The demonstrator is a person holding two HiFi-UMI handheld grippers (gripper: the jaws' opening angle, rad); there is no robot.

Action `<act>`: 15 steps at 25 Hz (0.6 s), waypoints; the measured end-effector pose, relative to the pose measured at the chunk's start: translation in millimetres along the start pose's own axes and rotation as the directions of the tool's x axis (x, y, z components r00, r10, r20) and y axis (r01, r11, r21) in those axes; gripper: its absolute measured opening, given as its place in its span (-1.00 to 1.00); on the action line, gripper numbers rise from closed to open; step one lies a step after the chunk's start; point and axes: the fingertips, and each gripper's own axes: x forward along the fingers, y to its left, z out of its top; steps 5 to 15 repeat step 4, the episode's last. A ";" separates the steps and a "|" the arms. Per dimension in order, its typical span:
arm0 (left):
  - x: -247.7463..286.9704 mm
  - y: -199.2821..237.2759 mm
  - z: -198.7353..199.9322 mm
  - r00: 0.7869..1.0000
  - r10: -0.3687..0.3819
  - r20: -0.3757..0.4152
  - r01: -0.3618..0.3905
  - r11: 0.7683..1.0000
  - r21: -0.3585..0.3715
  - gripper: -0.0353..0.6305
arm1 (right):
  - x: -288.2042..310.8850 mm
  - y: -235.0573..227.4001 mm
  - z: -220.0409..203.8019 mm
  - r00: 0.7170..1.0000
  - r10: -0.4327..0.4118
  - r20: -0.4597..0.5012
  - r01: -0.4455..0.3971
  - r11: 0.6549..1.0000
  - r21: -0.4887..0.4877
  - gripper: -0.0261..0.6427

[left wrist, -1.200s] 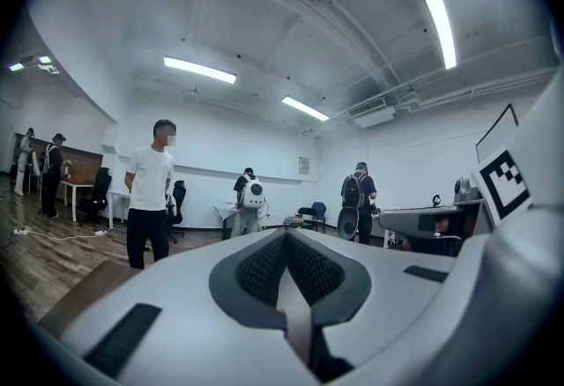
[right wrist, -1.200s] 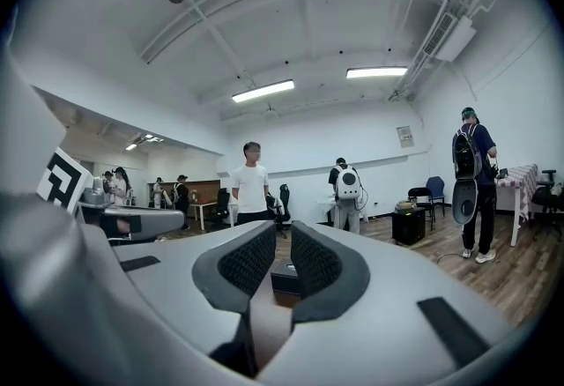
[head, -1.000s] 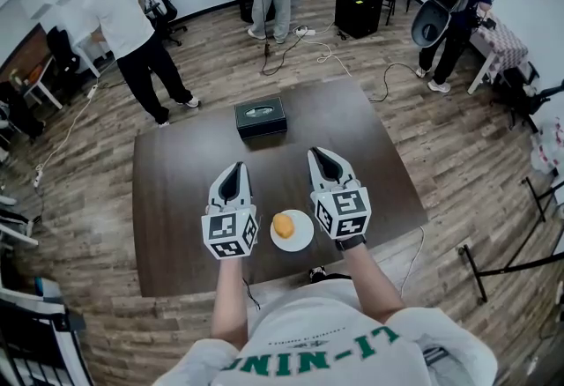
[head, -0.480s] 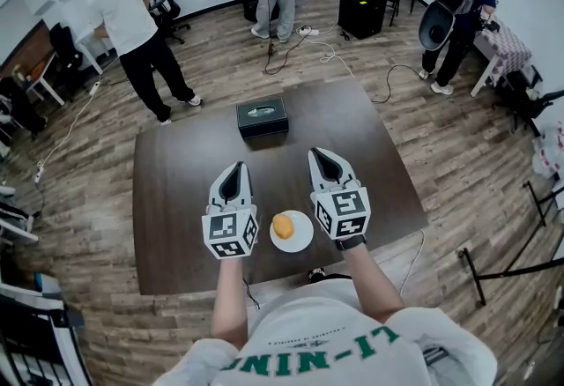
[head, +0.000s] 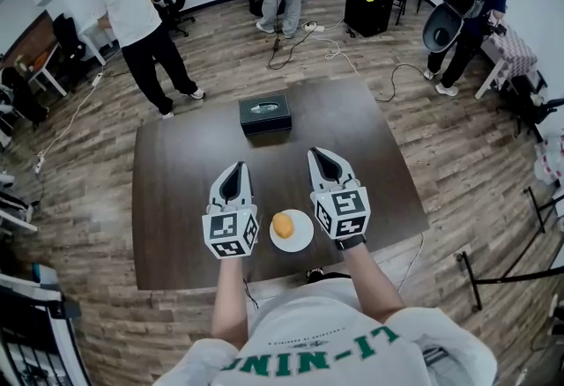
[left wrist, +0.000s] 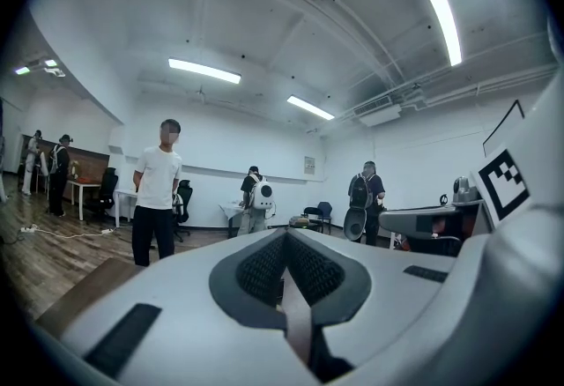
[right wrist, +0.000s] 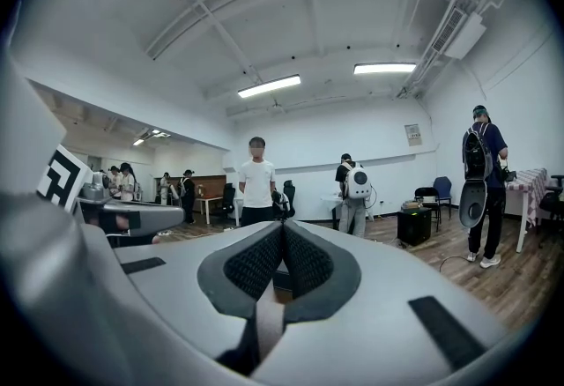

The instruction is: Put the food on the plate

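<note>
Head view: I hold my left gripper and right gripper over the near half of the table, tips pointing away from me. The plate sits near the table's near edge, between the two grippers. The food, a rounded orange-yellow piece, lies on the plate, slightly left of its centre. Both grippers' tips lie beyond the plate, clear of the food.

Gripper views: on each gripper the jaws are pressed together, with nothing between the pads.

A dark box rests on the table's far side, well apart from the plate. Beyond the table, a person in a white shirt stands on the wooden floor at far left.
</note>
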 end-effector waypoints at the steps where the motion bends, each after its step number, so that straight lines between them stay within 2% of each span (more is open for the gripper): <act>1: 1.6 2.3 -1.5 1.000 0.003 -0.002 -0.003 1.000 -0.001 -0.86 | 3.2 0.6 -1.6 1.000 0.004 -0.003 -0.004 1.000 -0.001 -0.87; 15: 7.0 8.1 -6.7 1.000 0.011 -0.007 -0.011 1.000 -0.004 -0.86 | 12.8 0.8 -7.5 1.000 0.012 -0.012 -0.012 1.000 -0.002 -0.87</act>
